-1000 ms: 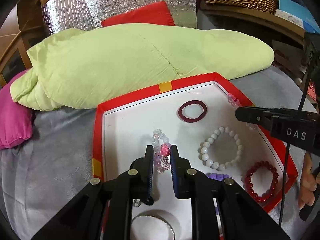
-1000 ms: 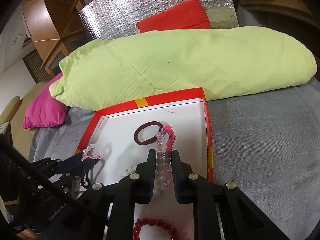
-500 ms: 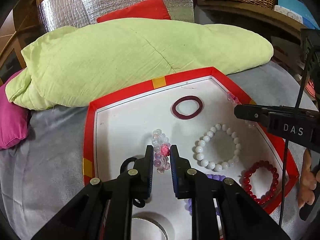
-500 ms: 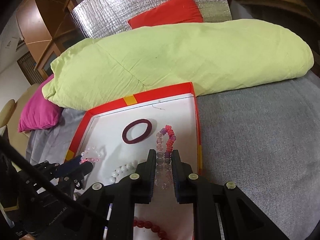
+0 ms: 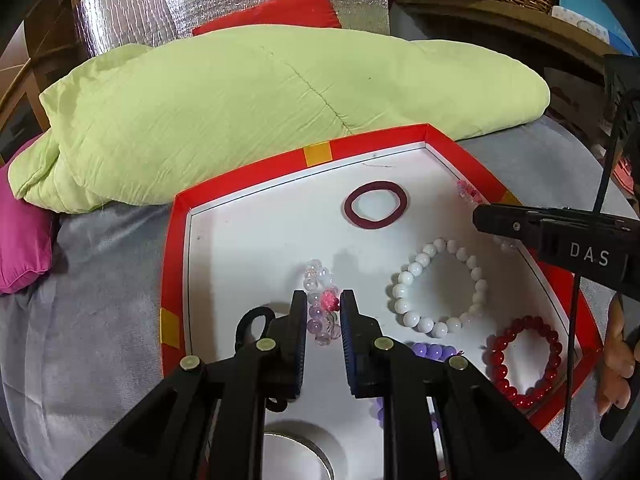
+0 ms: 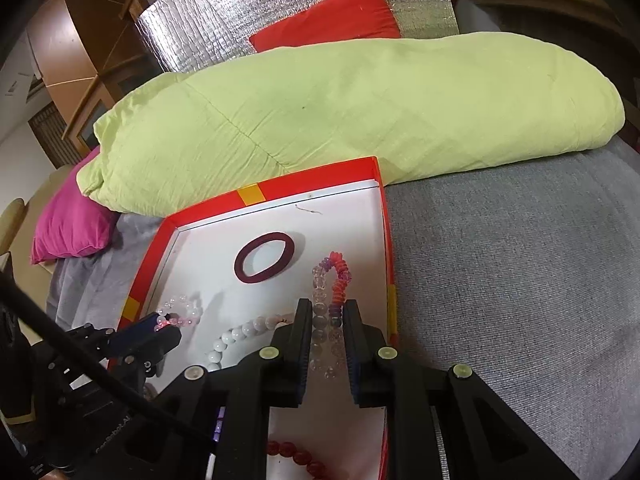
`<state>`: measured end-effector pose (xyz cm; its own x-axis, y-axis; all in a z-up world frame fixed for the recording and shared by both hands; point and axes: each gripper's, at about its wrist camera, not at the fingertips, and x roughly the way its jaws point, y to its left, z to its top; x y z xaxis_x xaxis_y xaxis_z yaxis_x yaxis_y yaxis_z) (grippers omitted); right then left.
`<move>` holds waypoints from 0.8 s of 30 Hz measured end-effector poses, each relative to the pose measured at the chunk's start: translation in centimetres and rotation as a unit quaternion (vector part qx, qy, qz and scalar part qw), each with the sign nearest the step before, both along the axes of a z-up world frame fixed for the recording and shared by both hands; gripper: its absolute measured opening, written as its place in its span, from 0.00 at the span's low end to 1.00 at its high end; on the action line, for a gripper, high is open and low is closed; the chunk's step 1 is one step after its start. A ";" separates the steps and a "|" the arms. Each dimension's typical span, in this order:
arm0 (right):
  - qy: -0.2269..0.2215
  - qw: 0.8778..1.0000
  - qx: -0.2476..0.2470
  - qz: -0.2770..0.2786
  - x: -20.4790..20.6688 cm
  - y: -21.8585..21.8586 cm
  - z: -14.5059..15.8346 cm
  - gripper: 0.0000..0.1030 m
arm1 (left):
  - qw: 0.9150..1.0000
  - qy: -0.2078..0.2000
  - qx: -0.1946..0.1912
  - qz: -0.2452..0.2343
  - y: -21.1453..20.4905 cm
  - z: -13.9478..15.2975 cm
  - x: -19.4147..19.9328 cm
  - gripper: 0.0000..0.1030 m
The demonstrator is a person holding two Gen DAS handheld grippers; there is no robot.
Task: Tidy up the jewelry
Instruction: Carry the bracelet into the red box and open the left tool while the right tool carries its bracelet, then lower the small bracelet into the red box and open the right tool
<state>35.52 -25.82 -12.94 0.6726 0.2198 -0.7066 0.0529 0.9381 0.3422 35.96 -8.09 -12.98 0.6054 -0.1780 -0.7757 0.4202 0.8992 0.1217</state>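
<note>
In the left wrist view, a red-rimmed tray (image 5: 454, 148) with a white floor lies on grey fabric (image 5: 100, 320) in front of a lime-green pillow (image 5: 260, 112). The left gripper (image 5: 323, 312) reaches low over the tray, clamped on a clear and pink bead bracelet (image 5: 322, 306); a maroon hair band (image 5: 375, 204), white bead bracelet (image 5: 438, 288) and red bead bracelet (image 5: 524, 360) lie beside it. In the right wrist view, the right gripper (image 6: 327, 320) pinches a clear and red bead strand (image 6: 334, 284) above the tray's right side.
</note>
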 end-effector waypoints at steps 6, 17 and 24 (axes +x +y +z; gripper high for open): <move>0.001 1.000 -0.001 0.001 0.1 0.1 0.0 0.17 | 1.000 0.003 0.004 0.003 0.1 -0.1 0.1 0.17; 0.004 1.000 0.007 0.003 0.0 0.0 0.0 0.17 | 1.000 0.007 0.012 0.011 0.2 0.2 0.2 0.23; -0.003 1.000 0.015 0.003 -0.3 -0.1 0.3 0.17 | 1.000 -0.003 0.009 0.017 0.3 1.1 -0.1 0.43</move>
<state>35.20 -25.91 -12.64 0.6756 0.2440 -0.6957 0.0456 0.9280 0.3697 35.81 -7.74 -11.90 0.6154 -0.1438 -0.7750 0.3885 0.9108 0.1395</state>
